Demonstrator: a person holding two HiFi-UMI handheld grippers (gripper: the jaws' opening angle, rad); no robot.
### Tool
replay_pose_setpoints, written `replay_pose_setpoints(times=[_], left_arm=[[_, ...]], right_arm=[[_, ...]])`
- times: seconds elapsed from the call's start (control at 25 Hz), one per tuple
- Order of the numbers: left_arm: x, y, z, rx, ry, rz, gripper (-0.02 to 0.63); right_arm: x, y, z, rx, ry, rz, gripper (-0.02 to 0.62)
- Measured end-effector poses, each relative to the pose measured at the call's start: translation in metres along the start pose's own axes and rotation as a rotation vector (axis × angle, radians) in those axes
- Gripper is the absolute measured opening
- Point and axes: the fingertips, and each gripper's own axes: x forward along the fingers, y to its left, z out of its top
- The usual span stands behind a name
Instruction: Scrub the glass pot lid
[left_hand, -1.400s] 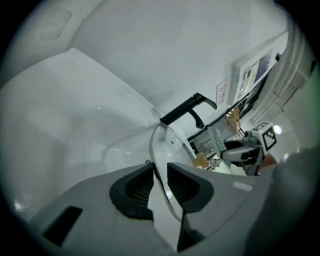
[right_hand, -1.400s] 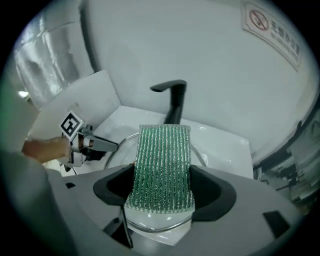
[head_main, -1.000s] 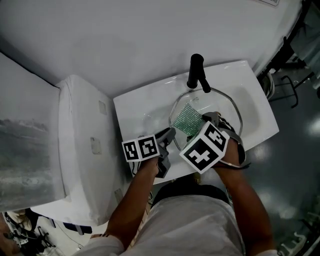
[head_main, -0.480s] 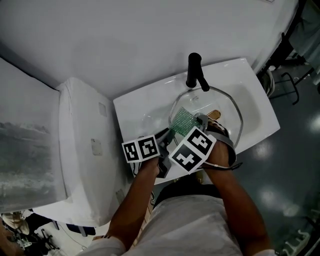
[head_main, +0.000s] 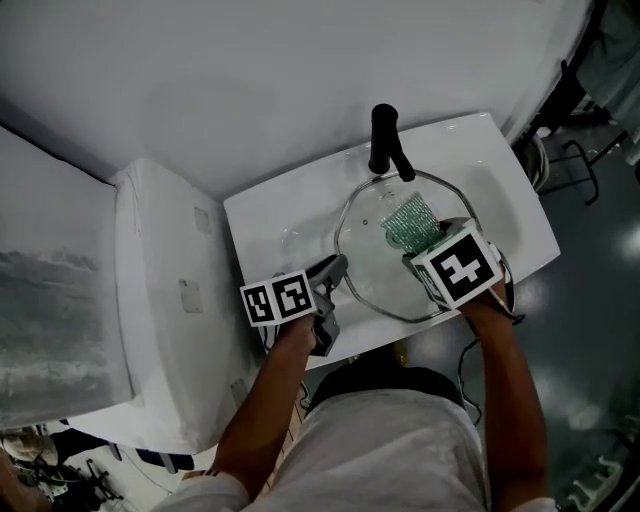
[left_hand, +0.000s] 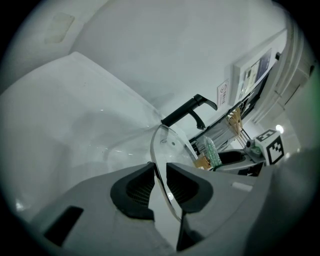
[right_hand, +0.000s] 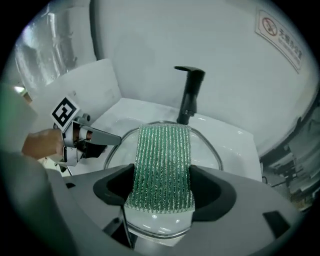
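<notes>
The glass pot lid (head_main: 385, 275) stands over the white sink basin (head_main: 270, 225), below the black faucet (head_main: 385, 140). My left gripper (head_main: 335, 272) is shut on the lid's left rim; in the left gripper view the thin rim (left_hand: 159, 172) runs between the two pads. My right gripper (head_main: 428, 240) is shut on a green scrub sponge (head_main: 408, 222), which lies against the far right part of the glass. From the right gripper view the sponge (right_hand: 162, 167) fills the gap between the jaws, with the lid (right_hand: 160, 226) under it and the left gripper (right_hand: 112, 137) on the rim at left.
A white toilet tank (head_main: 160, 300) stands left of the sink. The faucet (right_hand: 189, 95) rises just behind the lid. Dark chair legs (head_main: 580, 170) stand on the grey floor at right. The white wall (head_main: 250, 90) lies behind the sink.
My right gripper has carried the sponge across the glass from the lid's left side to its far right side. The left gripper has kept its hold on the rim.
</notes>
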Motion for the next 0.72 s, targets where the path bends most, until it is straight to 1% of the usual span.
replay_pose_setpoints(times=[0.12, 0.28, 0.44, 0.6, 0.72], left_arm=[[0.0, 0.0, 0.0, 0.005, 0.004, 0.005, 0.086], [0.0, 0.0, 0.0, 0.009, 0.006, 0.012, 0.086], [0.0, 0.0, 0.0, 0.014, 0.007, 0.021, 0.084], [0.0, 0.0, 0.0, 0.017, 0.005, 0.026, 0.084], [0.0, 0.0, 0.0, 0.018, 0.005, 0.029, 0.084]], right_arm=[[0.0, -0.022, -0.008, 0.103, -0.032, 0.031, 0.339], [0.004, -0.05, -0.025, 0.268, -0.063, 0.09, 0.339], [0.011, -0.07, -0.039, 0.412, -0.091, 0.15, 0.339], [0.021, -0.083, -0.056, 0.481, -0.086, 0.163, 0.339], [0.027, -0.085, -0.063, 0.511, -0.092, 0.17, 0.339]])
